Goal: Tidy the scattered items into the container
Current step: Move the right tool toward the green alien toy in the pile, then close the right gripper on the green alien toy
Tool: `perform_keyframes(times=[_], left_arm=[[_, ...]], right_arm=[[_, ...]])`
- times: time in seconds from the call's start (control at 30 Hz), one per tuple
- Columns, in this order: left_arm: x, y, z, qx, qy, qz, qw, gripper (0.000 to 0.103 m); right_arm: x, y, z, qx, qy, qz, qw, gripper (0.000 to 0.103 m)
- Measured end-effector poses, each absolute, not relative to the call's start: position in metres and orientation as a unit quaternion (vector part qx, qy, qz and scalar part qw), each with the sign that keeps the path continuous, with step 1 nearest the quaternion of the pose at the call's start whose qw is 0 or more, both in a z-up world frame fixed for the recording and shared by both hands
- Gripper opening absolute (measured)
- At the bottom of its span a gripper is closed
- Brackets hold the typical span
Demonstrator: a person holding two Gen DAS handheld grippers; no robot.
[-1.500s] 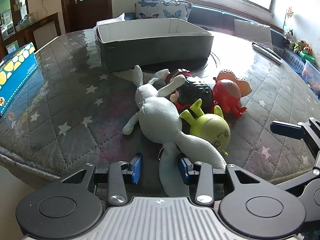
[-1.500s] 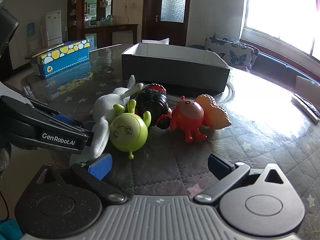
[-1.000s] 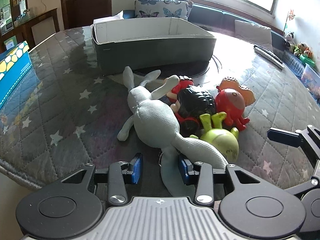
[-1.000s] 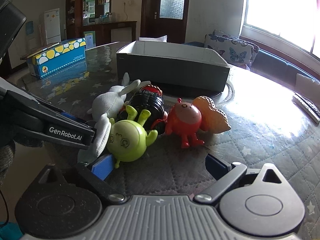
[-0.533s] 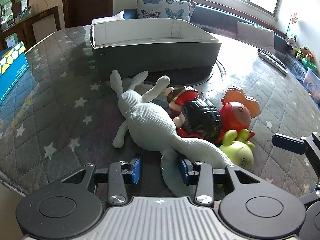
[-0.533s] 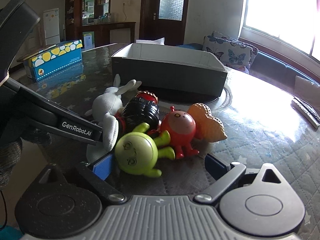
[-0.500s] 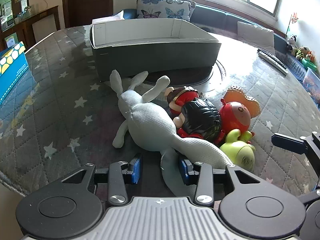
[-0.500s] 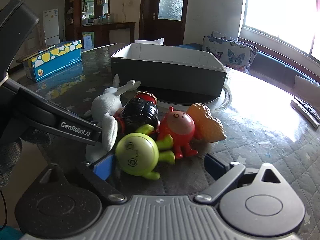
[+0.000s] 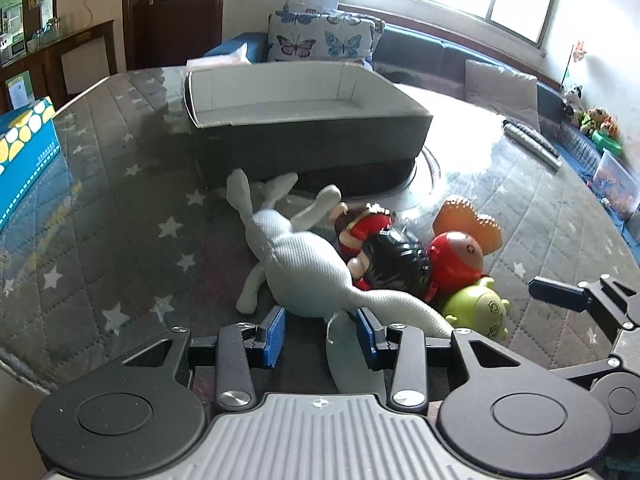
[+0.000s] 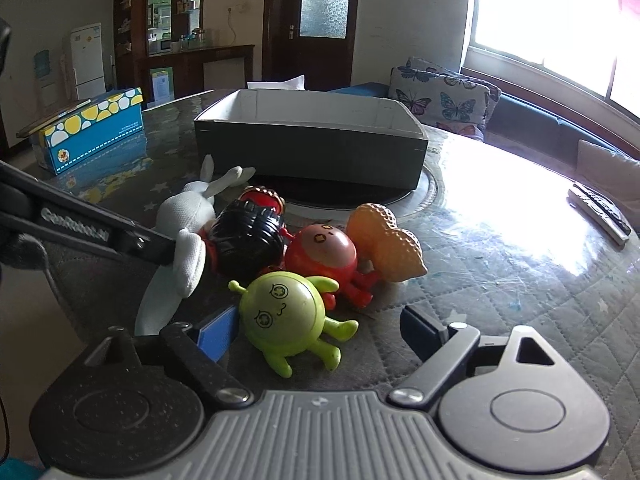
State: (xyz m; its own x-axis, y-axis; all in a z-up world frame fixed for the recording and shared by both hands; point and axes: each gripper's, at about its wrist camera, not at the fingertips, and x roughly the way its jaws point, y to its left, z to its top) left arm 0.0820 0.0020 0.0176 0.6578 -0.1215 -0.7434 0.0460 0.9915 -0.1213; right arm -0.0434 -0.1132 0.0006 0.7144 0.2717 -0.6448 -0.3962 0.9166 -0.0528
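Left wrist view: left gripper (image 9: 320, 330) sat with its blue pads apart, the white plush rabbit (image 9: 298, 262) reaching down between them; right pad (image 9: 366, 330) looked to touch the ear, left pad (image 9: 274, 330) clear of it. No squeeze visible, so not gripping. Landmark was the grey box (image 9: 308, 136) on the quilted table (image 9: 100, 220). Rabbit lay just in front of the box, feet nearly at its front wall. Right of the rabbit, packed tight: black-haired doll (image 9: 390, 260), red round toy (image 9: 456, 254) with orange wings, green round toy (image 10: 282, 312) nearest the cameras.

Right wrist view: right gripper (image 10: 310, 330) was wide and closing, green toy between the pads, touching the left one (image 10: 218, 332), right pad (image 10: 420, 328) well clear. Doll and red toy stood between the green toy and the box. Blue dotted carton (image 10: 92, 128) sat well left of the box, remote (image 10: 598, 208) far right.
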Motion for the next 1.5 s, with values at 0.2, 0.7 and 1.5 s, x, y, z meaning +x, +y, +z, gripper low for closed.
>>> perform_keyframes(times=[0.2, 0.7, 1.5], left_arm=[[0.078, 0.0, 0.035, -0.048, 0.39, -0.065, 0.917, 0.041], [0.093, -0.046, 0.027, -0.022, 0.414, -0.17, 0.894, 0.041], [0.115, -0.052, 0.015, -0.051, 0.458, -0.236, 0.855, 0.041]], right_arm=[[-0.043, -0.116, 0.002, -0.092, 0.331, 0.182, 0.921, 0.088], [-0.038, -0.118, -0.005, -0.074, 0.353, 0.203, 0.91, 0.075], [-0.029, -0.122, -0.008, -0.063, 0.367, 0.214, 0.903, 0.066]])
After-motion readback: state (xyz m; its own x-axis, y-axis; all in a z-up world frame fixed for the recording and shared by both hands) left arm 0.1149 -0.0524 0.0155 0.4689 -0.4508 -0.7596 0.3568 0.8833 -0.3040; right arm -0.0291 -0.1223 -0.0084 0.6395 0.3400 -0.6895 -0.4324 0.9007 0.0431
